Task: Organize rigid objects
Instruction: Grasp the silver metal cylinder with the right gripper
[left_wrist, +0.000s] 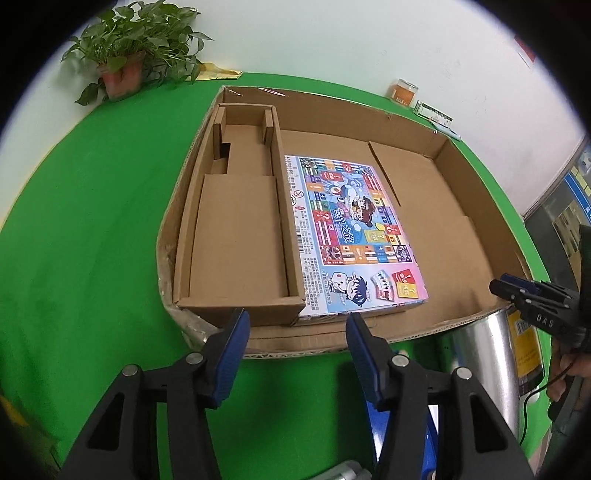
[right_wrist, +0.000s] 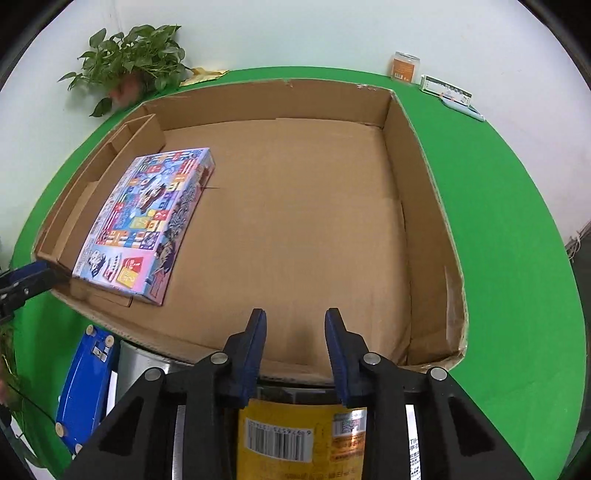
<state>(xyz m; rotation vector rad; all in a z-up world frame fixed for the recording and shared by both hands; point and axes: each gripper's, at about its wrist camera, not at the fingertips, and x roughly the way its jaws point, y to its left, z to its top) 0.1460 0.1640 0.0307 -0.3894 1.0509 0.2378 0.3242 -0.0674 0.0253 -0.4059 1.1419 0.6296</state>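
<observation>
Left wrist view shows the left tongs (left_wrist: 297, 325) about half open with nothing between the blue pads, above the near edge of a big cardboard tray (left_wrist: 476, 206) on the green desk (left_wrist: 92, 221). Inside the tray, a colourful board game box (left_wrist: 351, 236) lies flat beside a smaller cardboard insert (left_wrist: 240, 236), touching its wall. The right tongs (right_wrist: 295, 325) stand narrowly apart and hold nothing; directly below them a silver can with a yellow label (right_wrist: 295, 435) stands just outside the tray's near wall, beside a blue object (right_wrist: 83, 387). Against the far wall are a potted plant (left_wrist: 125, 55), a small orange jar (left_wrist: 402, 92) and a flat white box (left_wrist: 434, 112).
</observation>
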